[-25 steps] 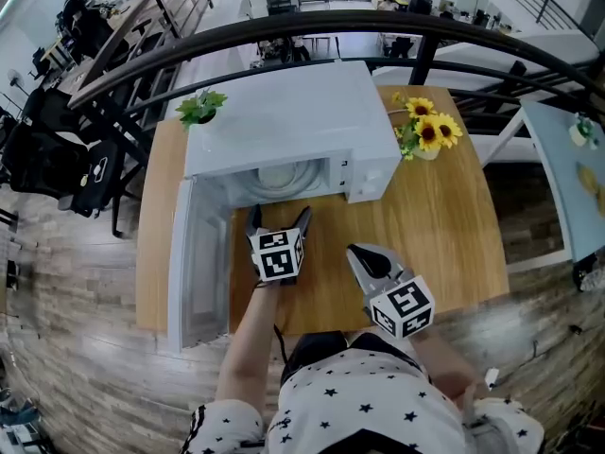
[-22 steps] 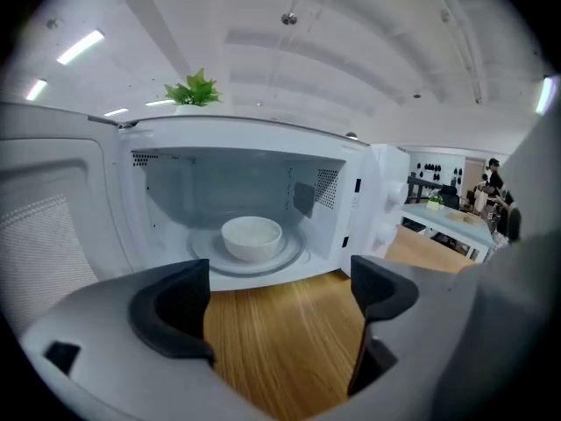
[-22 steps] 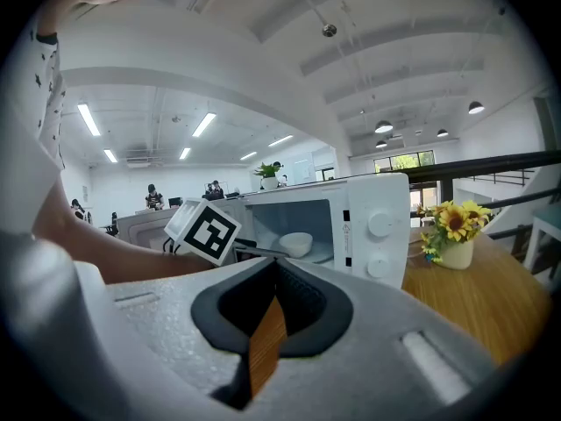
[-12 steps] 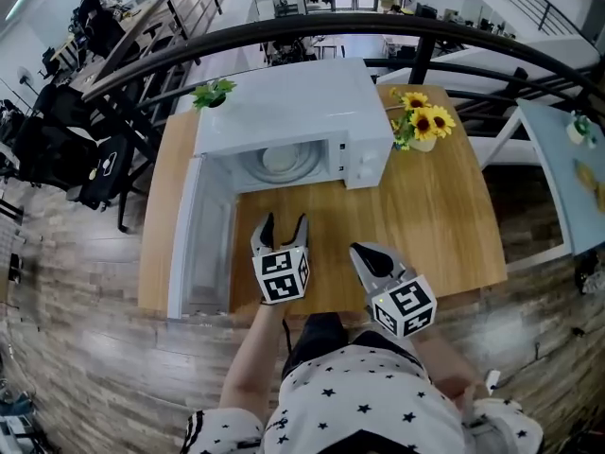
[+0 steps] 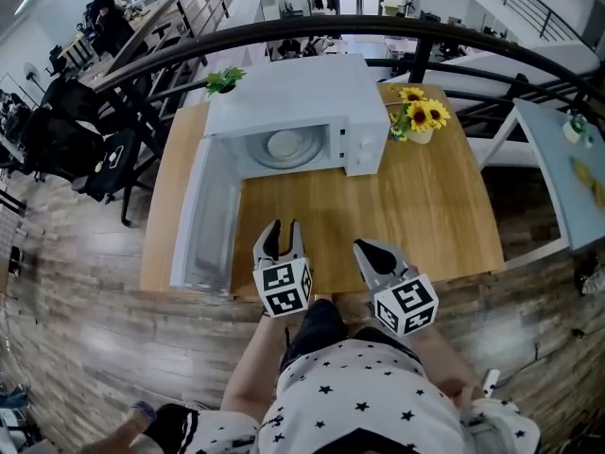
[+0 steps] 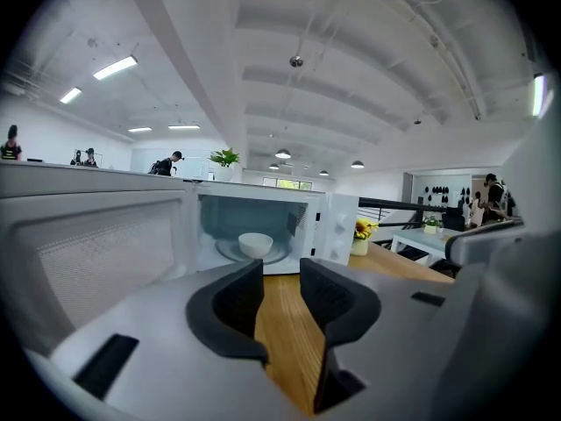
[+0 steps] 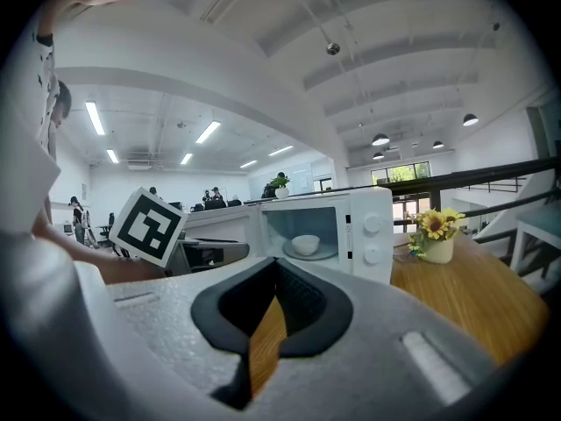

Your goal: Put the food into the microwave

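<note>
A white bowl (image 5: 284, 145) sits on the turntable inside the white microwave (image 5: 302, 93), whose door (image 5: 203, 220) hangs open to the left. The bowl also shows in the left gripper view (image 6: 255, 245) and the right gripper view (image 7: 305, 245). My left gripper (image 5: 281, 237) hovers over the table's near edge, well back from the oven. Its jaws are closing, with a narrow gap and nothing between them (image 6: 280, 279). To its right, my right gripper (image 5: 369, 251) is shut and empty, its tips meeting (image 7: 274, 266).
The wooden table (image 5: 435, 216) carries a vase of sunflowers (image 5: 419, 121) right of the microwave and a small potted plant (image 5: 225, 79) behind it. A dark curved railing (image 5: 492, 60) runs past the far side. The open door reaches the table's left front corner.
Both grippers have drawn back from the microwave toward the table's near edge. The left gripper's jaws have narrowed from wide open to a small gap. The bowl stays inside.
</note>
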`<state>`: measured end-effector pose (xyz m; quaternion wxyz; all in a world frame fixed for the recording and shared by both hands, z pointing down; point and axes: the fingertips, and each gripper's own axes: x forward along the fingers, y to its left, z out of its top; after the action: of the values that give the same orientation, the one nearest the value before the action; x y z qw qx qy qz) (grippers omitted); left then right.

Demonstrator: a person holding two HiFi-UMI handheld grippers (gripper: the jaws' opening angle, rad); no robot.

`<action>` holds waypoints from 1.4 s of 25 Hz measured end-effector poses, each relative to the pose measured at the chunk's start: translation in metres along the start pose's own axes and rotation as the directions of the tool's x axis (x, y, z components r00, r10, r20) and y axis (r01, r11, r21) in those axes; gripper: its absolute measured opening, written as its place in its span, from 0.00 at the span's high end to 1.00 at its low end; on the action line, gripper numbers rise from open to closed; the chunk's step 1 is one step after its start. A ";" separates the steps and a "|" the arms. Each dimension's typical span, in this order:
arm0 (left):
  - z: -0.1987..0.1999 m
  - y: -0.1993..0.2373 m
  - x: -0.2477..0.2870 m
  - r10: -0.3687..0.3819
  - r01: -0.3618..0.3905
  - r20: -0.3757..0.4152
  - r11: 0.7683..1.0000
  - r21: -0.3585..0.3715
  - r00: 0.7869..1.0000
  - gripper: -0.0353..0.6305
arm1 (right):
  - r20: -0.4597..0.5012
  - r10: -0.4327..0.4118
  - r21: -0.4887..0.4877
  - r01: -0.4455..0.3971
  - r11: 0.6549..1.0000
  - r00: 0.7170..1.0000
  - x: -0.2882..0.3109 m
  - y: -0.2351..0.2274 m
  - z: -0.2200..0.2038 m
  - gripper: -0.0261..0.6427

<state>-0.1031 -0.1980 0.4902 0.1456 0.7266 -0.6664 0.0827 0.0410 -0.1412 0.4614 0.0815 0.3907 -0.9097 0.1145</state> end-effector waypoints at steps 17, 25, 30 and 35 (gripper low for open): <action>-0.013 -0.019 -0.086 -0.015 0.016 0.029 0.999 -0.042 0.999 0.94 | 0.033 -0.012 0.005 0.011 1.000 0.999 -0.039 0.022 -0.010 0.95; -0.013 -0.029 -0.102 -0.053 0.055 0.034 0.998 -0.036 0.998 0.94 | 0.045 -0.016 -0.002 0.016 1.000 0.999 -0.046 0.021 -0.008 0.95; -0.012 -0.034 -0.104 -0.075 0.076 0.037 0.996 -0.035 0.997 0.94 | 0.048 -0.011 -0.002 0.011 1.000 0.999 -0.047 0.022 -0.009 0.95; -0.011 -0.035 -0.103 -0.085 0.086 0.032 0.996 -0.029 0.996 0.94 | 0.048 -0.009 -0.011 0.010 1.000 0.999 -0.045 0.024 -0.008 0.95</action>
<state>-0.0780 -0.0946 0.4647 0.1499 0.7534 -0.6379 0.0549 0.0544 -0.0913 0.4548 0.0622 0.3971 -0.9102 0.0996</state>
